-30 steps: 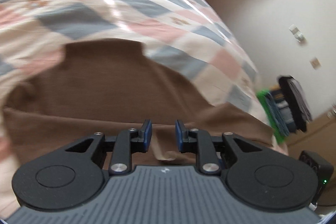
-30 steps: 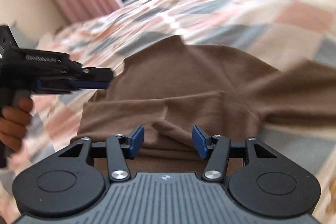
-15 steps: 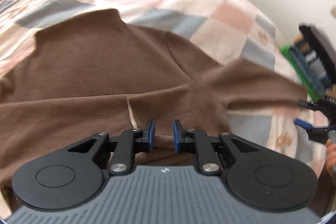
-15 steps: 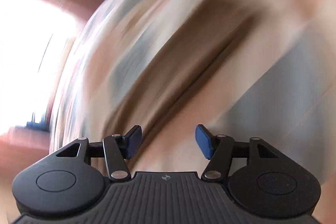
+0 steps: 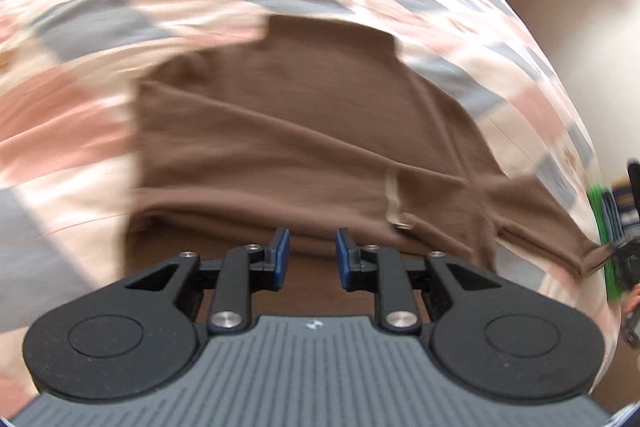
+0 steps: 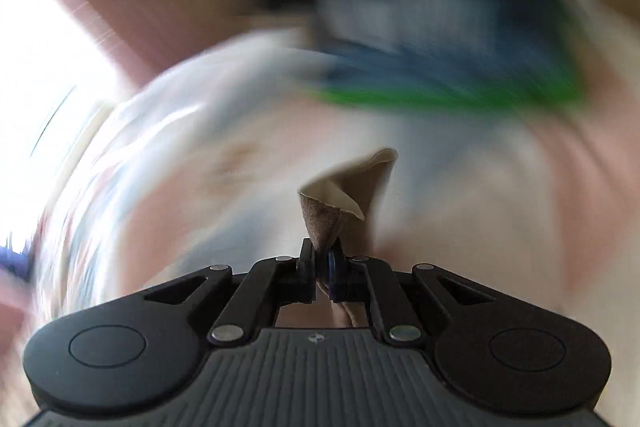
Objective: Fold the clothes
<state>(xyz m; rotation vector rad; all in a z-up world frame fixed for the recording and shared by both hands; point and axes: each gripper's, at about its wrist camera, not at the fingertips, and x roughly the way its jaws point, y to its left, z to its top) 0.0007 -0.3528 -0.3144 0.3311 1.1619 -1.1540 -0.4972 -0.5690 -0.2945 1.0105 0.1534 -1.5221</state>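
Note:
A brown high-neck sweater (image 5: 304,131) lies partly folded on the checked bedspread (image 5: 120,11), neck away from me, with a pale label (image 5: 394,201) showing near its lower fold. My left gripper (image 5: 309,255) hovers open just above the sweater's near edge, nothing between its blue pads. One sleeve (image 5: 560,227) stretches out to the right. My right gripper (image 6: 320,261) is shut on that sleeve's cuff (image 6: 344,195), which sticks up beyond the pinched fingers. The right gripper (image 5: 624,255) also shows at the far right edge of the left wrist view, holding the sleeve end.
A stack of folded clothes with a green layer (image 6: 440,67) lies past the bedspread's right edge, heavily blurred. The same stack (image 5: 608,203) shows at the right of the left wrist view. A pale wall (image 5: 592,27) and pink curtain (image 6: 132,11) stand beyond the bed.
My right gripper swung right and closed on the sleeve cuff, having been open before. The left gripper opened slightly wider and shifted back over the sweater's near edge.

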